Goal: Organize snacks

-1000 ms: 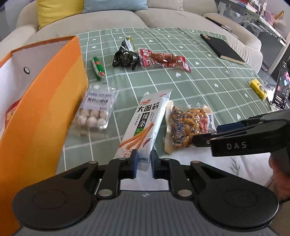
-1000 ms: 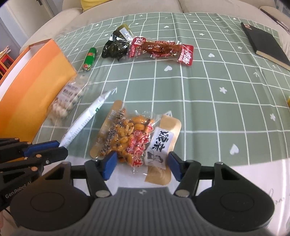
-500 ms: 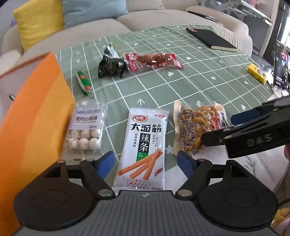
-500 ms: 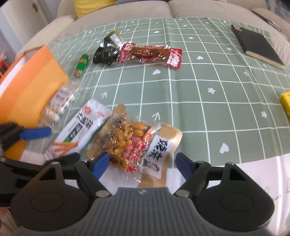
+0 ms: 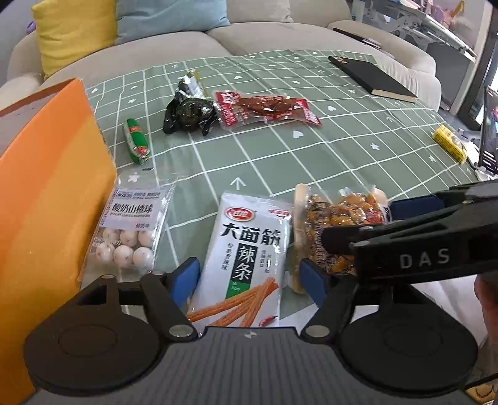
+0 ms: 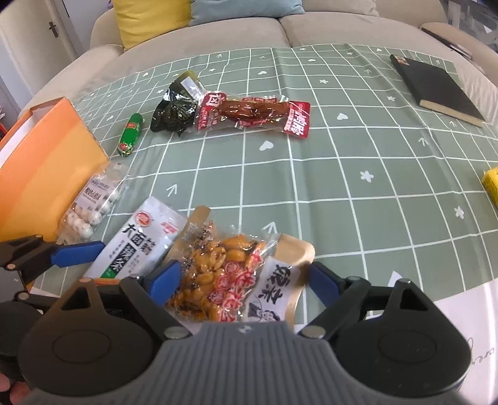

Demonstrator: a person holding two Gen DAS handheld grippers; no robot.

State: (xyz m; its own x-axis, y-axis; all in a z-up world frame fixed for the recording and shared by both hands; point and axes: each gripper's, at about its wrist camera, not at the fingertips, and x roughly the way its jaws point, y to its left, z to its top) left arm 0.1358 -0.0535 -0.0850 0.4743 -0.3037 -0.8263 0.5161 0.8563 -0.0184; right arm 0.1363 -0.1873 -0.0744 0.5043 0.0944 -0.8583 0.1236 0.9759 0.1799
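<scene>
My left gripper straddles the white 大面筋 辣条 packet, its jaws having just narrowed but not touching it. My right gripper, stamped DAS, has just spread wide around the peanut pouch. Beside the orange box lies the 酸奶山楂球 bag.

A black notebook lies on the green checked tablecloth before a sofa.

Snack packets glossy plastic film; tabletop cover smooth, slight sheen; orange box matt card.
</scene>
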